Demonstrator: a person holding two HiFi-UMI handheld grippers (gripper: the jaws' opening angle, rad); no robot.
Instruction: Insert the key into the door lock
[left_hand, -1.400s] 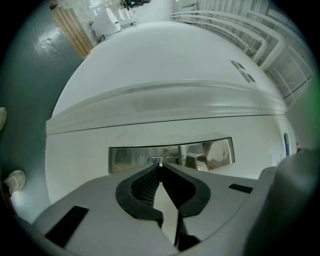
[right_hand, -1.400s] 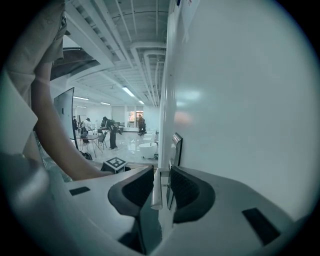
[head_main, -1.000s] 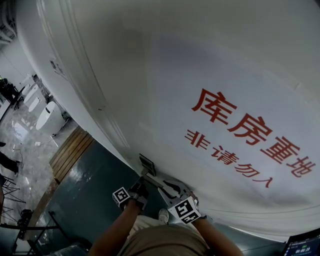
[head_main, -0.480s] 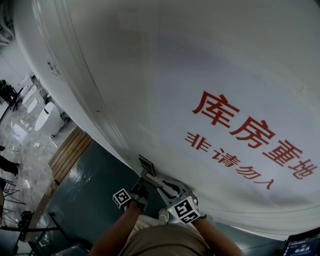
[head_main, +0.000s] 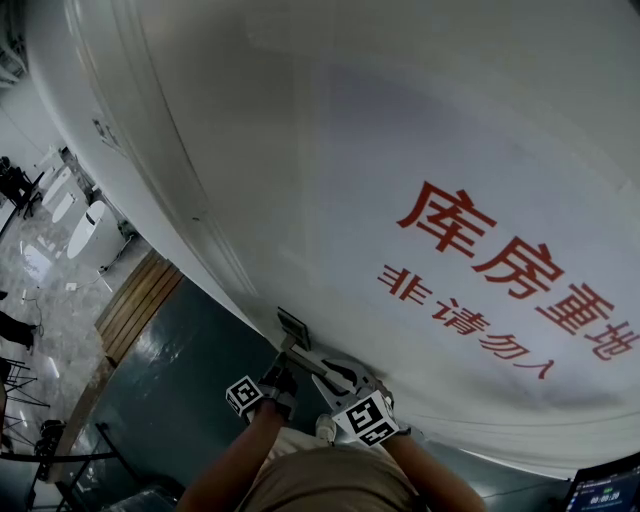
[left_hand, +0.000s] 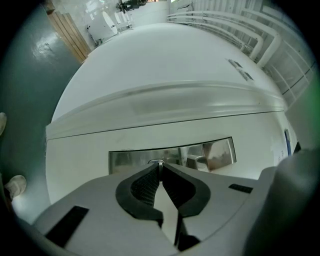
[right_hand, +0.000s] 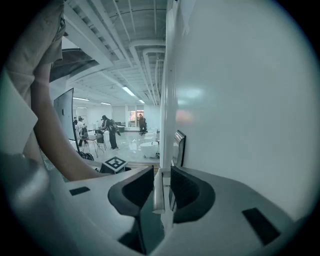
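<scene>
White door (head_main: 300, 150) with red lettering looms overhead. At its steel lock plate (left_hand: 212, 151) the left gripper (left_hand: 159, 170) is clenched on the key (left_hand: 156, 162), tip at the plate; how deep, I can't tell. The right gripper (right_hand: 161, 182) clasps the handle (right_hand: 158, 195).

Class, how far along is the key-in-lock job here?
Done: the left tool is shut on the thin key, its tip at the steel lock plate. In hand: the door handle lies between the jaws of the right tool. Left: seating the key; whether it has entered is unclear.
</scene>
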